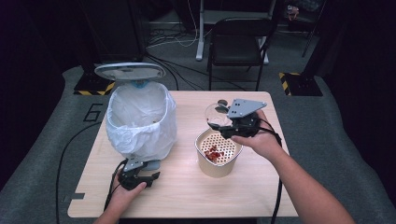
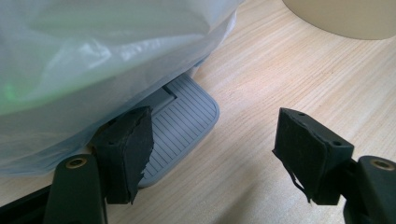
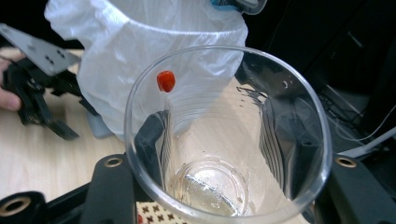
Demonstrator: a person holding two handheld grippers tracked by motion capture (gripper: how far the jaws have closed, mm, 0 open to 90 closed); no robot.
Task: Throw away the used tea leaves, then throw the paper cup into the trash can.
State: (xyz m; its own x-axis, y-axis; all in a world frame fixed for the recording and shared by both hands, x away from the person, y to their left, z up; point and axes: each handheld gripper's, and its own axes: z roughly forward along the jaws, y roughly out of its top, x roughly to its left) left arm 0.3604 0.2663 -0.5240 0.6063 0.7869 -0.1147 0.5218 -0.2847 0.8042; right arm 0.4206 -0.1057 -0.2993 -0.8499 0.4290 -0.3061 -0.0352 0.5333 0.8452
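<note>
One clear glass [image 3: 229, 135] sits pinched between the right gripper's [image 1: 223, 127] jaws, tilted above one perforated beige strainer cup [image 1: 218, 154]; one red bit [image 3: 166, 80] clings inside its rim. Left gripper [image 2: 212, 154] gapes empty at one bin's pedal [image 2: 180, 123]; plastic liner [image 2: 93, 56] hides the bin.

From the left hand-held gripper view I see only the bottom edge of the beige pot [image 2: 343, 18]; the frame cuts off the rest. The bin liner [image 2: 93, 56] hides the pedal's [image 2: 182, 121] far end. The red scraps [image 1: 213, 152] in the strainer are too small to identify.
</note>
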